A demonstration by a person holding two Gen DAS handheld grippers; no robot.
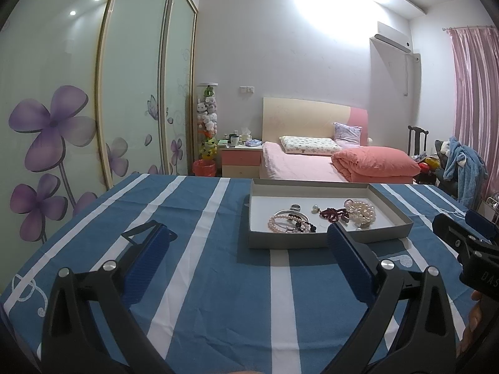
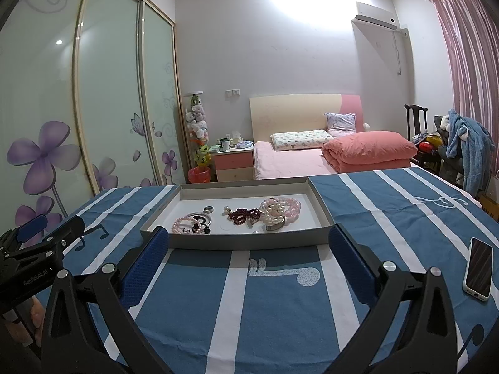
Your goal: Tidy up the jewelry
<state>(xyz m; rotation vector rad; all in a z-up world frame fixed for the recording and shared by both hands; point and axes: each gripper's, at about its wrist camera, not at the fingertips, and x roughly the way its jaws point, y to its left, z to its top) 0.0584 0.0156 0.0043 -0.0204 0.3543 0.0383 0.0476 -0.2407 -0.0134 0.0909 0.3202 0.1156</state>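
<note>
A shallow grey box tray [image 1: 312,240] [image 2: 237,242] lies on the blue striped tablecloth. In it lie a pink bead bracelet [image 1: 277,222] [image 2: 182,225], a silver bangle [image 1: 293,215], a ring [image 2: 208,209], a dark red bead string [image 1: 335,213] [image 2: 243,214] and a pearl cluster bracelet [image 1: 361,210] [image 2: 276,210]. My left gripper [image 1: 246,243] is open and empty, just short of the tray's near left side. My right gripper [image 2: 249,243] is open and empty, its fingers straddling the tray's near wall. Each gripper shows at the other view's edge.
A phone [image 2: 478,268] lies on the cloth at the right. The table's far edge is just behind the tray. Beyond it stand a bed [image 2: 312,152], a nightstand [image 2: 234,162], a wardrobe with flower doors [image 1: 62,124] and a chair with clothes [image 2: 467,146].
</note>
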